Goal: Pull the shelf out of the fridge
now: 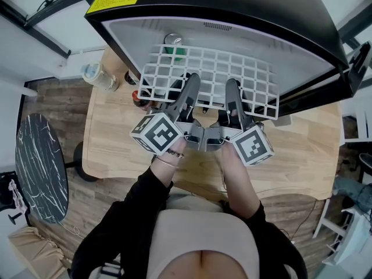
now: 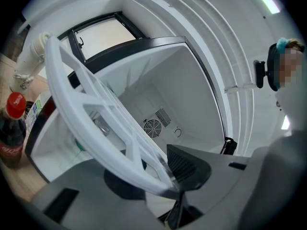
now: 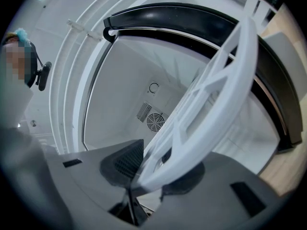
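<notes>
Your left hand-held gripper had its jaws about half closed, pads clamped on the front rim of the white grid shelf. Your right hand-held gripper had the same grip: jaws partway closed, the shelf rim pinched between the pads. The two grips sat side by side near the middle of the front edge.

The shelf stuck partway out of the open fridge, front edge over the desk, back part inside the cavity. The fan grille showed on the fridge's back wall.

A cola bottle stood on the desk just left of the shelf. A green can was at the back, probably under the grid; the view was too poor to be sure
</notes>
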A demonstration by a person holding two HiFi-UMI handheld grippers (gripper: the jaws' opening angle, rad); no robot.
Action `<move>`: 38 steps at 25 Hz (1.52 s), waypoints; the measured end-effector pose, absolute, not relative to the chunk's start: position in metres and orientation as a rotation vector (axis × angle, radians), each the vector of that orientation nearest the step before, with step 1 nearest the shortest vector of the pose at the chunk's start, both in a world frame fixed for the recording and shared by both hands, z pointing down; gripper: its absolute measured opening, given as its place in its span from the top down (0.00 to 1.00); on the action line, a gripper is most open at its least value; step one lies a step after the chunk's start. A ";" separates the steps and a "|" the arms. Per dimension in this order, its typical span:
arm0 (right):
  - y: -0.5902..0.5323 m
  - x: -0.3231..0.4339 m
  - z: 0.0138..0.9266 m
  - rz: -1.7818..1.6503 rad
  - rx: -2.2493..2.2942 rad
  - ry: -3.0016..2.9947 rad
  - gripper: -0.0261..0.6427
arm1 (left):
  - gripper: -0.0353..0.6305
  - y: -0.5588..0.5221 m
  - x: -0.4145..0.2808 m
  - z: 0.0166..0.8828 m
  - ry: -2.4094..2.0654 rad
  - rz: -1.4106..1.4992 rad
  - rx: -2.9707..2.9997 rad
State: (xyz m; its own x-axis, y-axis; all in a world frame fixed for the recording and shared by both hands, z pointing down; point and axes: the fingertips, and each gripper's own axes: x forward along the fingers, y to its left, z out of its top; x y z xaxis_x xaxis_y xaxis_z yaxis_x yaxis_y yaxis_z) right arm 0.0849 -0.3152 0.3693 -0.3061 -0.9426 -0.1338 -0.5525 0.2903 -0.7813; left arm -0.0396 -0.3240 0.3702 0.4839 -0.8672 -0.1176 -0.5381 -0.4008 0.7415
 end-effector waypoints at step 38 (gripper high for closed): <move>-0.291 0.085 0.375 -0.903 -1.332 1.952 0.78 | 0.76 -0.298 -0.043 0.374 -1.149 -0.652 2.049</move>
State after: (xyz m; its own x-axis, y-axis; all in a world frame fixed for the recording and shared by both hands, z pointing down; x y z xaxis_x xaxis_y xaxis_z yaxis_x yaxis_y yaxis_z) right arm 0.0846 -0.2907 0.3747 -0.3144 -0.9438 -0.1016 -0.5337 0.2643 -0.8033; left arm -0.0428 -0.2982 0.3740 0.4823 -0.8713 -0.0911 -0.5254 -0.3709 0.7658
